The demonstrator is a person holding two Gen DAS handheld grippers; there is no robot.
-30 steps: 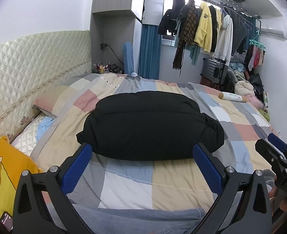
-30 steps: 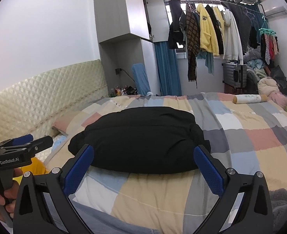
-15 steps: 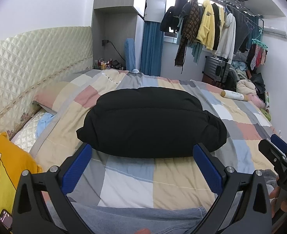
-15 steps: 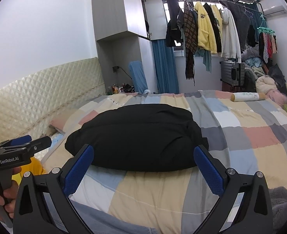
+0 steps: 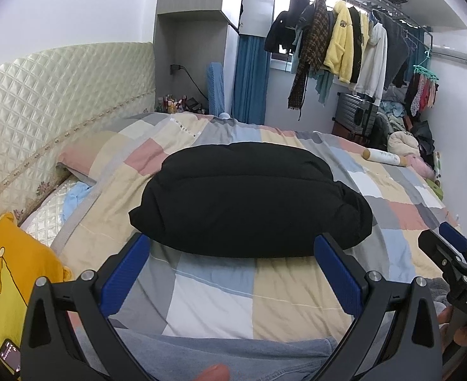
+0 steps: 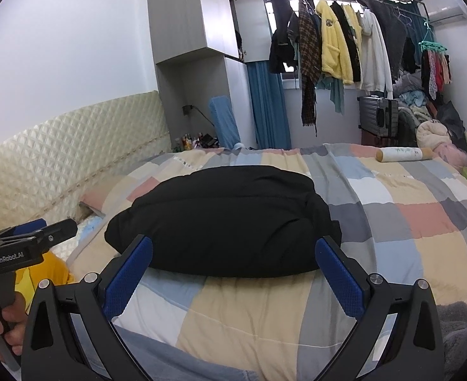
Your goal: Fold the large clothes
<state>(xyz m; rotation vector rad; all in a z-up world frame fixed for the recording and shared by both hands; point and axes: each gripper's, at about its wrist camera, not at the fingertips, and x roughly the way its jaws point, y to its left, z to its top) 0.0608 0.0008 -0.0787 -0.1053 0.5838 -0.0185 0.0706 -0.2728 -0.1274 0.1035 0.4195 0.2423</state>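
A black padded garment [image 5: 249, 200] lies folded into a thick bundle in the middle of the patchwork bedcover [image 5: 220, 289]; the right wrist view shows the same black garment [image 6: 223, 219]. My left gripper [image 5: 233, 254] is open, held back from the bundle's near edge, with nothing between its blue pads [image 5: 123, 273]. My right gripper [image 6: 233, 257] is also open and empty, a little short of the bundle. Each view catches the other gripper at its edge, held by a hand.
A quilted headboard [image 5: 52, 101] runs along the left. A yellow cloth [image 5: 8, 273] lies at the near left. A white roll [image 6: 401, 154] rests at the bed's far right. Hanging clothes [image 6: 331, 41], a suitcase [image 6: 379, 116] and piled items stand beyond the bed. Denim [image 5: 220, 355] shows below.
Both grippers have tilted up and eased back slightly, so the bundle sits lower in the views. The garment has not moved. Both stay open.
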